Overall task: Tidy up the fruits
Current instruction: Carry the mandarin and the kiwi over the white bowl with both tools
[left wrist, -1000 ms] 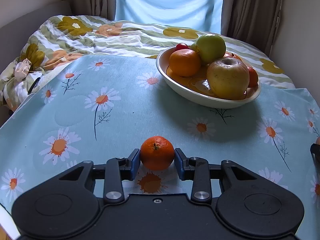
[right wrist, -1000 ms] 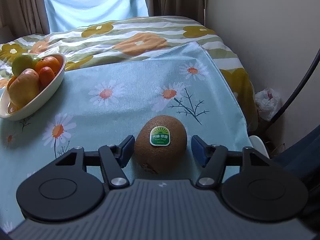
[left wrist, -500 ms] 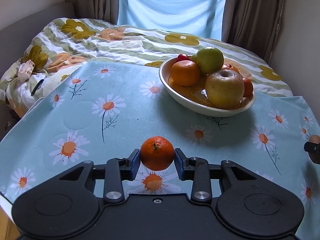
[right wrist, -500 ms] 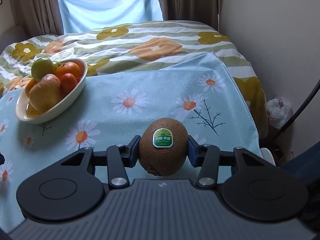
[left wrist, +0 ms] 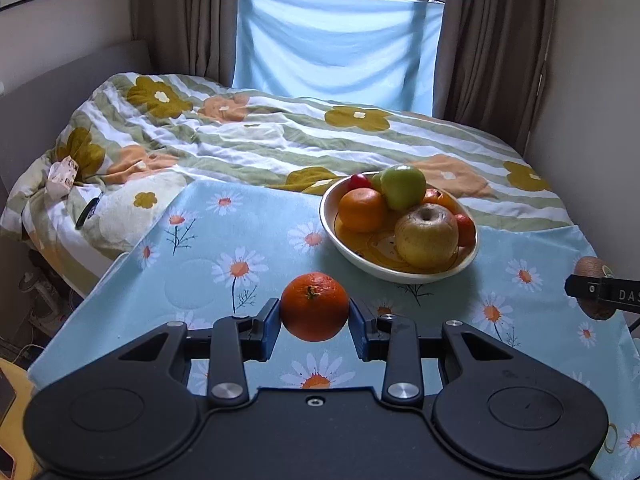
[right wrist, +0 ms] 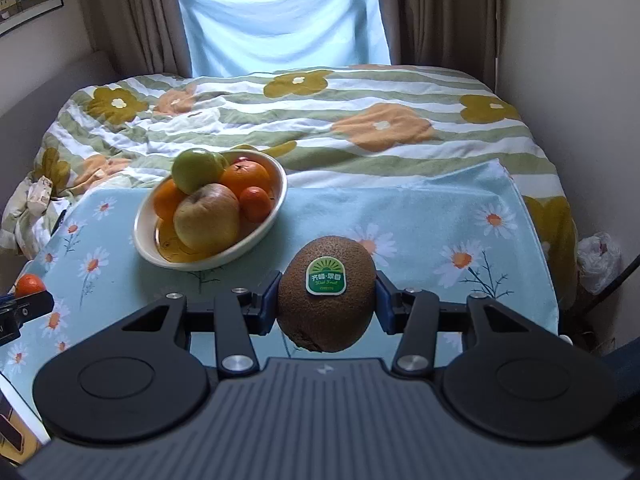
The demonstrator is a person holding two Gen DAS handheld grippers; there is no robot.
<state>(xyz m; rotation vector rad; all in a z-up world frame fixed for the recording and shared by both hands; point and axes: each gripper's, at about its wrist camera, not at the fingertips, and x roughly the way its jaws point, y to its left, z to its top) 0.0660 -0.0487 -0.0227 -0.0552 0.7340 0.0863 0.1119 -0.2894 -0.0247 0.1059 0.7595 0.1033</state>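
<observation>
The biggest thing I see is the bed (left wrist: 280, 136) at the back, with its stripy blanket and big flowers. In front of it is my bench (left wrist: 240, 248), with a light blue cloth full of daisies on top.

On the bench, at the far side by the bed, sits a white bowl (left wrist: 400, 276). It is full of fruit. A big yellow apple (left wrist: 426, 236) lies at the front of the bowl. A green apple (left wrist: 402, 186) sits on top at the back. A big orange (left wrist: 362, 209) is on the left side of it. There are more small orange and red fruits tucked in behind.

My right claw (right wrist: 326, 304) is holding a brown kiwi (right wrist: 326, 312). The two blue pads press on its sides, and it hangs up over the cloth, near the bowl and to the right of it. The kiwi has a green sticker (right wrist: 325, 276) facing me.

My left claw (left wrist: 315, 318) is holding a small mandarin (left wrist: 315, 306). The pads squeeze it from both sides. It is up above the cloth, in front of the bowl and a bit to the left.
</observation>
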